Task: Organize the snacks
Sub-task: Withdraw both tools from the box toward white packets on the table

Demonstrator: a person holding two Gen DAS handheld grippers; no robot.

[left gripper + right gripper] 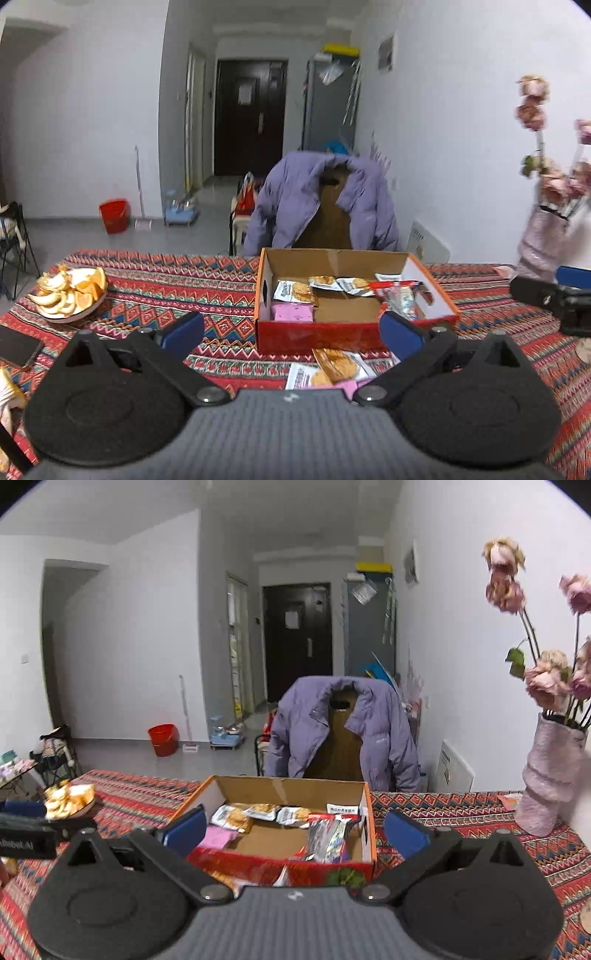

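Plainly, both sets of jaws are spread wide and grasp nothing. Between the blue pads of the left gripper (291, 334) sits the near red wall of the cardboard box (317, 338), with snack packets (295, 291) lying inside it beyond the pads. Just below the jaws, more biscuit packets (334, 365) lie on the patterned tablecloth (166, 280) outside the box. Off to the left of those jaws rests a plate of orange pieces (70, 291). The right gripper (295, 830) likewise frames the box from a little higher. Far right of its jaws stands a pink vase (546, 775) with dried roses.
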